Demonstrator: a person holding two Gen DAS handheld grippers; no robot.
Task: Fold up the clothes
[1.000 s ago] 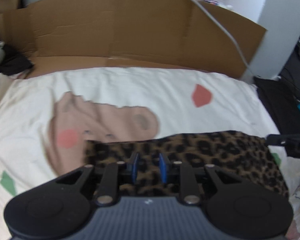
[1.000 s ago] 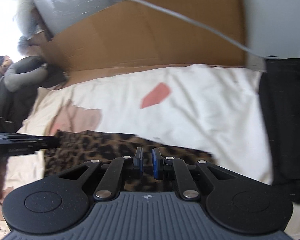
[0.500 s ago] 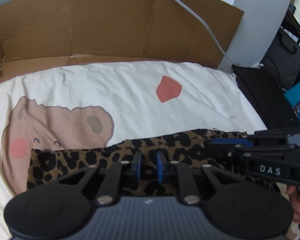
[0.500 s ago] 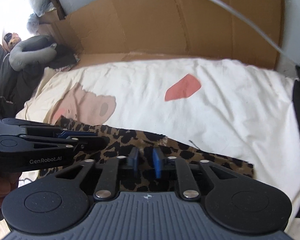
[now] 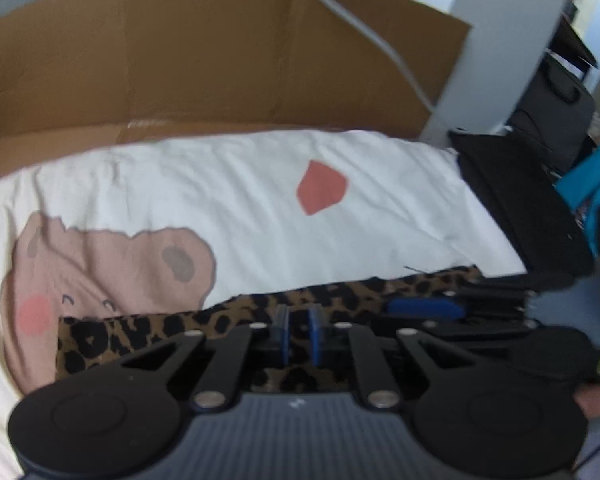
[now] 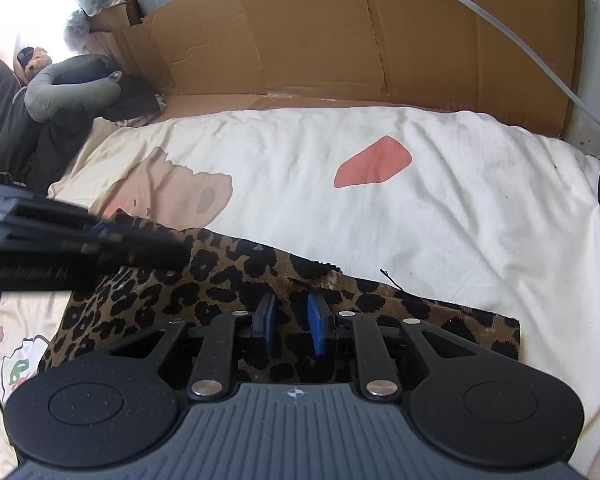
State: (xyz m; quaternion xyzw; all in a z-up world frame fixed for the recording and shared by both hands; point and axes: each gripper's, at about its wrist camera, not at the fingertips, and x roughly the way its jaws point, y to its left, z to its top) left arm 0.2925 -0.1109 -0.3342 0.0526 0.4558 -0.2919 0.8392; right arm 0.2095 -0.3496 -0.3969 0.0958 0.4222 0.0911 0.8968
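A leopard-print garment [image 5: 140, 332] [image 6: 220, 280] lies as a flat, folded band on a white bedsheet [image 5: 220, 184] [image 6: 460, 200] with cartoon prints. My left gripper [image 5: 298, 320] hovers low over the band's far edge. Its jaws are closing, a narrow gap remains, and the cloth shows flat through it, not pinched. In the right wrist view the left gripper [image 6: 112, 236] reaches in over the band's left end. My right gripper [image 6: 292, 312] stands slightly apart over the right half, with cloth below its pads but not squeezed. The right gripper [image 5: 440, 304] lies close beside my left one.
Flattened cardboard [image 5: 180, 60] [image 6: 340, 40] walls off the far side of the bed, with a white cable [image 5: 364, 32] across it. A black bag [image 5: 512, 208] borders the sheet on the right. A grey neck pillow [image 6: 72, 92] and dark clothes sit far left.
The right jaws went from shut on the leopard cloth to slightly apart, and the cloth now lies flat. The left jaws narrowed. Both grippers sank and drew closer together.
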